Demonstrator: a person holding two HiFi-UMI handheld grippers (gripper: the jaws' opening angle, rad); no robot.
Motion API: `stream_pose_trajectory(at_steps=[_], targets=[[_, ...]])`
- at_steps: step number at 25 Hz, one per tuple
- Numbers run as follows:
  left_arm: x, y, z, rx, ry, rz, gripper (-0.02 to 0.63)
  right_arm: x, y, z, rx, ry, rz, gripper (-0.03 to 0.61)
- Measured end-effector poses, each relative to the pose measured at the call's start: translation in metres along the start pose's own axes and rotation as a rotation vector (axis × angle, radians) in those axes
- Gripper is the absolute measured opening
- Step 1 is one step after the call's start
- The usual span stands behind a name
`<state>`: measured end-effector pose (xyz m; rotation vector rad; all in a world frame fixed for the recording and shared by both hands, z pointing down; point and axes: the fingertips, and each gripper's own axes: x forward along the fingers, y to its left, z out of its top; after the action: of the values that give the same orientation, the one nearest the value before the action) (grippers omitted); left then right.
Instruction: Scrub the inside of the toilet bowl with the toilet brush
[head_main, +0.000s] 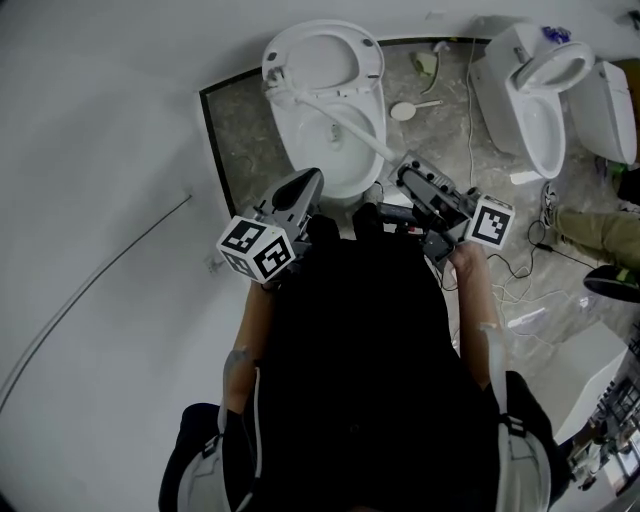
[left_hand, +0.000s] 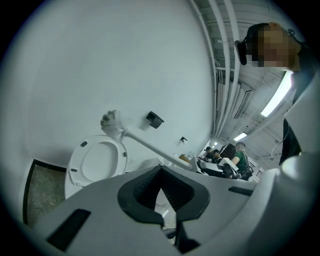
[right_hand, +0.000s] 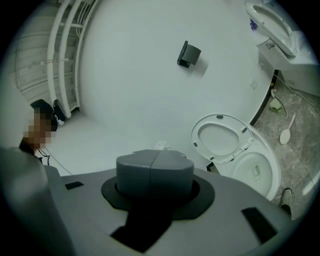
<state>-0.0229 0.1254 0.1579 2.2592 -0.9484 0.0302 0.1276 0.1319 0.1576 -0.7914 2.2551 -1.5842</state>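
Observation:
A white toilet (head_main: 352, 165) stands ahead against the white wall, its seat (head_main: 322, 55) raised and its bowl (right_hand: 257, 170) uncovered. My right gripper (head_main: 403, 172) is shut on the handle of the white toilet brush (head_main: 335, 122). The handle slants up to the left across the bowl. Its bristle head (left_hand: 111, 121) is in the air beside the raised seat (left_hand: 97, 161), outside the bowl. In the right gripper view only a tuft of brush bristles (right_hand: 162, 145) shows over the closed jaws. My left gripper (head_main: 305, 185) hovers at the bowl's near edge, open and holding nothing.
A second toilet (head_main: 535, 90) stands at the right. On the grey tiled floor (head_main: 245, 140) between the two toilets lie a white round-headed tool (head_main: 405, 110) and cables (head_main: 520, 270). A person's leg (head_main: 600, 235) is at the far right. A small black fitting (right_hand: 189, 54) hangs on the wall.

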Motion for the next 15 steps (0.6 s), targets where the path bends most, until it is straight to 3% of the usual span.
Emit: stream_pose_trajectory(at_steps=[15], targets=[[0.000,-0.002,0.001,0.031,0.006,0.005,0.011,-0.004,-0.013,-0.004,-0.017,0.011,-0.028,0.156]])
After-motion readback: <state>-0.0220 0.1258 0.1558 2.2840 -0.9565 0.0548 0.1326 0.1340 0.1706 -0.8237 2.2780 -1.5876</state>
